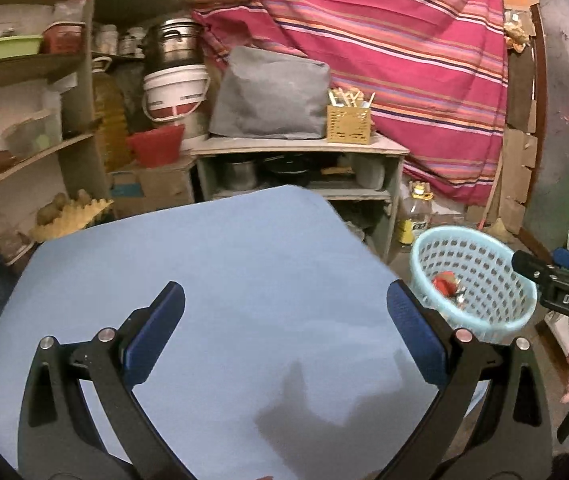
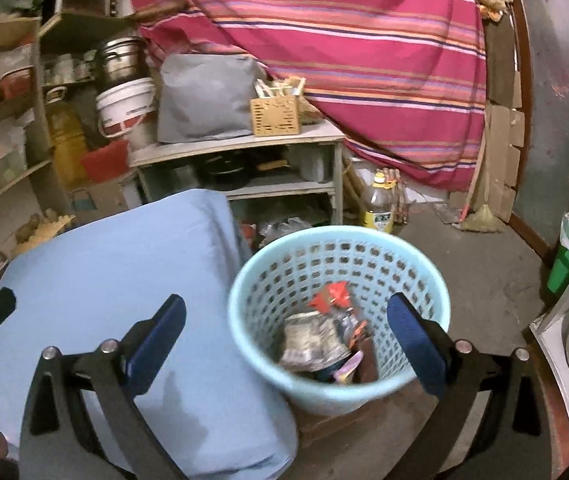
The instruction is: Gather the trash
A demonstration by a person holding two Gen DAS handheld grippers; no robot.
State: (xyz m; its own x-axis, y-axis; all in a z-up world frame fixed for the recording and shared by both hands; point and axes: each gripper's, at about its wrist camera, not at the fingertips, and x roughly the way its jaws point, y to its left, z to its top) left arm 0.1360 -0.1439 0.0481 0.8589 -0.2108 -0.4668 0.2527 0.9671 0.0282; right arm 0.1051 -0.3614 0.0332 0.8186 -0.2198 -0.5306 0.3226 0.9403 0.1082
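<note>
The left gripper (image 1: 284, 332) hangs over the blue table (image 1: 204, 280) with its fingers (image 1: 156, 336) spread wide and nothing between them. No trash shows on the part of the tabletop visible from either wrist view. The right gripper (image 2: 286, 340) hovers above the pale blue basket (image 2: 436, 292), fingers wide apart and empty as well.

The basket sits on the floor just beside the table's right edge; from the left wrist view it lies at about 3 o'clock. Inside it lies the trash (image 2: 320, 344): a crumpled silvery wrapper, red scraps toward 12 o'clock and a pinkish packet near the bottom. In the left wrist view only a red scrap (image 1: 446, 282) shows through the rim.

Judging by this, the collecting looks largely done, or between pieces.

What could go wrong: the basket looks light and stands close against the table's hanging cover, so a low sweep of the right gripper, or a knock from a finger on the rim, could tip it and spill the wrappers back onto the floor. The two grippers are also near each other at the table's edge, so crossing paths could make them collide. Any piece lying outside these views could simply be missed.
</note>
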